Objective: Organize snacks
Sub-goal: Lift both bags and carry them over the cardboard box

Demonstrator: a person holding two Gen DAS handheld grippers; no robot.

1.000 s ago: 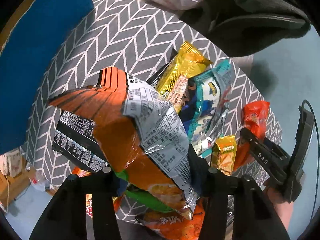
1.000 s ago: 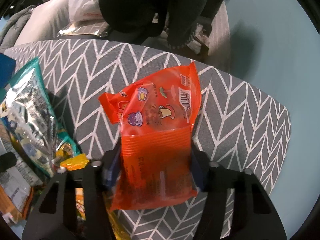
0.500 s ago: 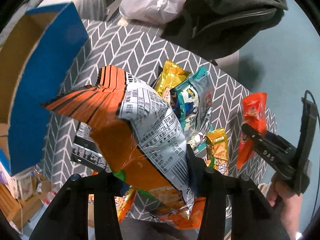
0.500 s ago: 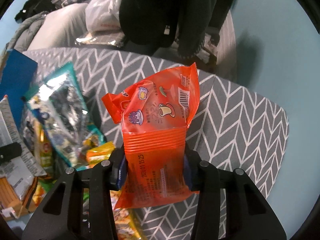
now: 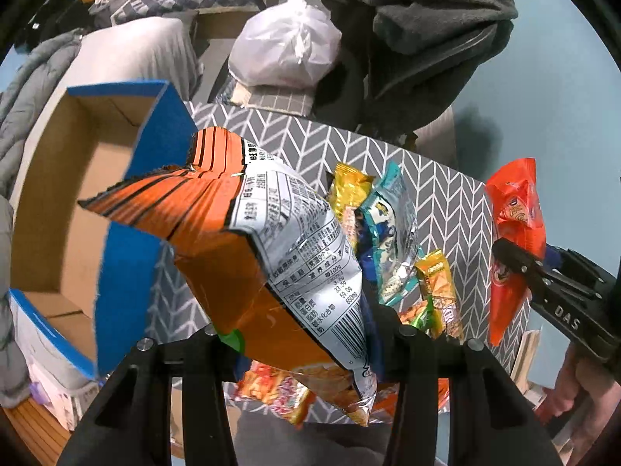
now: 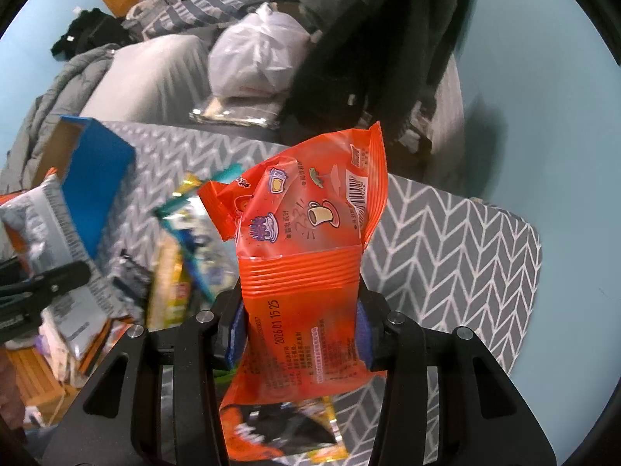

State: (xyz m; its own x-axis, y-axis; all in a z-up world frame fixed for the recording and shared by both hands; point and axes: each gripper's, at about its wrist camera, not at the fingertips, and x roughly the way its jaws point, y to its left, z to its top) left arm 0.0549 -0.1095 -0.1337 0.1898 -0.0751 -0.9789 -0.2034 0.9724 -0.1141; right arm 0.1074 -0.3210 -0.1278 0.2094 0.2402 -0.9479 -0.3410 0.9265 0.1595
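My left gripper (image 5: 302, 334) is shut on a big orange snack bag (image 5: 248, 244) with a white nutrition panel, held up above the herringbone-cloth table (image 5: 446, 202). In the right wrist view my right gripper (image 6: 299, 330) is shut on a red-orange snack packet (image 6: 310, 256), its pads pressing the packet's sides; the same red-orange snack packet (image 5: 512, 240) hangs at the right edge of the left wrist view. Several loose snacks lie on the cloth: a yellow packet (image 5: 349, 190), a teal packet (image 5: 388, 229), a small orange-yellow packet (image 5: 438, 283).
An open cardboard box (image 5: 77, 178) with blue outer sides stands at the table's left end. Behind the table sit a white plastic bag (image 5: 287, 46), a chair draped with dark clothing (image 5: 427, 31) and a grey cushion. A hand shows at the lower right.
Both grippers have risen with their packets, so the table looks smaller and farther off. The blue-sided box has come fully into the left wrist view. The right pads have closed in tighter on the red-orange packet.
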